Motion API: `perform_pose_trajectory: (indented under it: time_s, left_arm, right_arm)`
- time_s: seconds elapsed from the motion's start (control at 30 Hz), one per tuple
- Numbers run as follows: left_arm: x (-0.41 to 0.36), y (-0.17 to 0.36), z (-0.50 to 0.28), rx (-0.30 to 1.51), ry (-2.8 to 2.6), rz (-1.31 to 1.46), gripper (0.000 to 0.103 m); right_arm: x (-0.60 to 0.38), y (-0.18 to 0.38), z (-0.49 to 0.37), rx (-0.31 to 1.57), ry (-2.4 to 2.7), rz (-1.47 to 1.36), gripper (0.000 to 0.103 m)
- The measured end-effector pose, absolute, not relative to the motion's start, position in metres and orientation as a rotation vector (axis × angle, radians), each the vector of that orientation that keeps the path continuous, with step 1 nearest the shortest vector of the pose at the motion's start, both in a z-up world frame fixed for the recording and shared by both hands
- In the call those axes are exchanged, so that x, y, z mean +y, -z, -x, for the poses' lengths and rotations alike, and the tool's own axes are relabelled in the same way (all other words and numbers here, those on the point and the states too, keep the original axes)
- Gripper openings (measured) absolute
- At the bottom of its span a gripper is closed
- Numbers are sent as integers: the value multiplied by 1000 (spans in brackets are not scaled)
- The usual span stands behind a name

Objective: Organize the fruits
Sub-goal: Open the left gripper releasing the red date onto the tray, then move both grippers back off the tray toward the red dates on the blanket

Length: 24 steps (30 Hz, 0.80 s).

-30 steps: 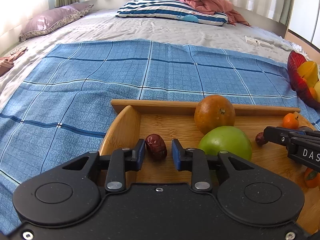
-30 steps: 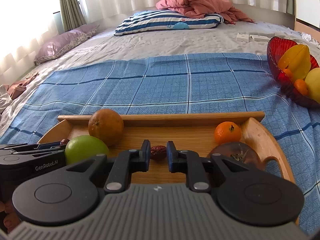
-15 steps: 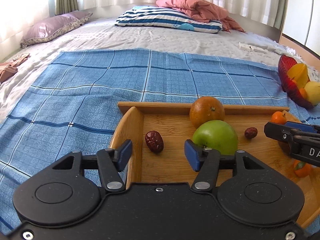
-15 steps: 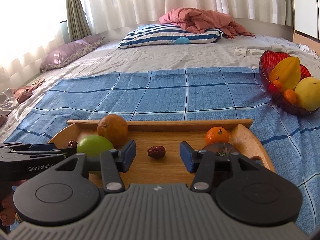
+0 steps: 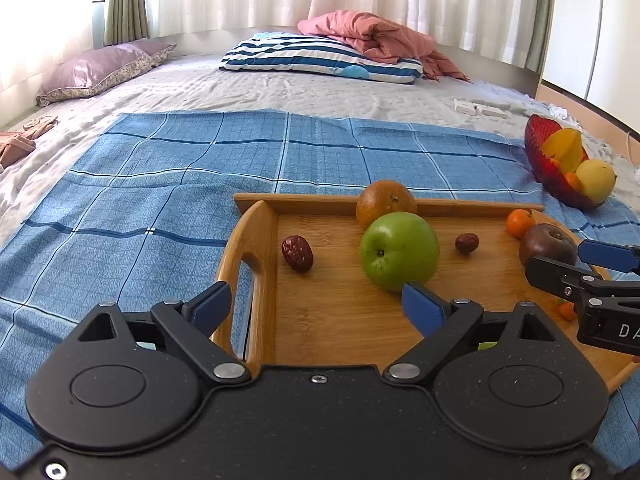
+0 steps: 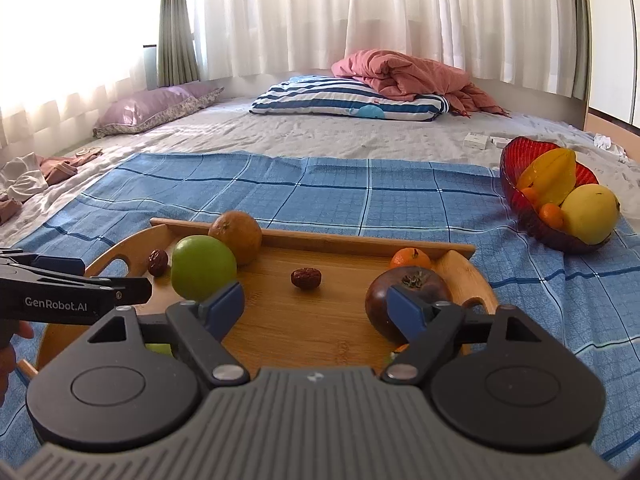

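A blue cloth (image 5: pixel 168 184) is spread on the bed, and a wooden tray (image 5: pixel 344 320) is set on it as the reference point. A red bowl (image 6: pixel 516 176) holding more fruit is sited well to the tray's right. Within the tray are recorded, in order of size: an apple (image 5: pixel 398 250), an orange (image 5: pixel 386 202) behind it, a dark fruit (image 6: pixel 404 292) at the right end, a tangerine (image 6: pixel 410 258) and two dates (image 6: pixel 306 278) (image 5: pixel 297 253).

Risk is judged as follows: the round fruit could be nudged and rolled across the tray by an off-centre approach; the small dates could be pinched askew and dropped.

The left gripper (image 5: pixel 316 304) and right gripper (image 6: pixel 316 304) are both found spread wide above the tray's near edge, with nothing held or touched.
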<state>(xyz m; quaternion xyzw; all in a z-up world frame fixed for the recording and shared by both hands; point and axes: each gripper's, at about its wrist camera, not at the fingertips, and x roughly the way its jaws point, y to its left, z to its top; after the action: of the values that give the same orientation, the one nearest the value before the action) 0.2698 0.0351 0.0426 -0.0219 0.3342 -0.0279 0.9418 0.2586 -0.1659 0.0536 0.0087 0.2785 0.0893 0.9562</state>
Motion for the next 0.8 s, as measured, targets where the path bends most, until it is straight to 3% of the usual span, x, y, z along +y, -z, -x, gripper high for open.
perform_pose_trajectory:
  time_s: [0.8]
  left_arm:
    - [7,-39,-149,558,160,-3,95]
  right_arm:
    - [-172,-53,-160,405,-203,17,97]
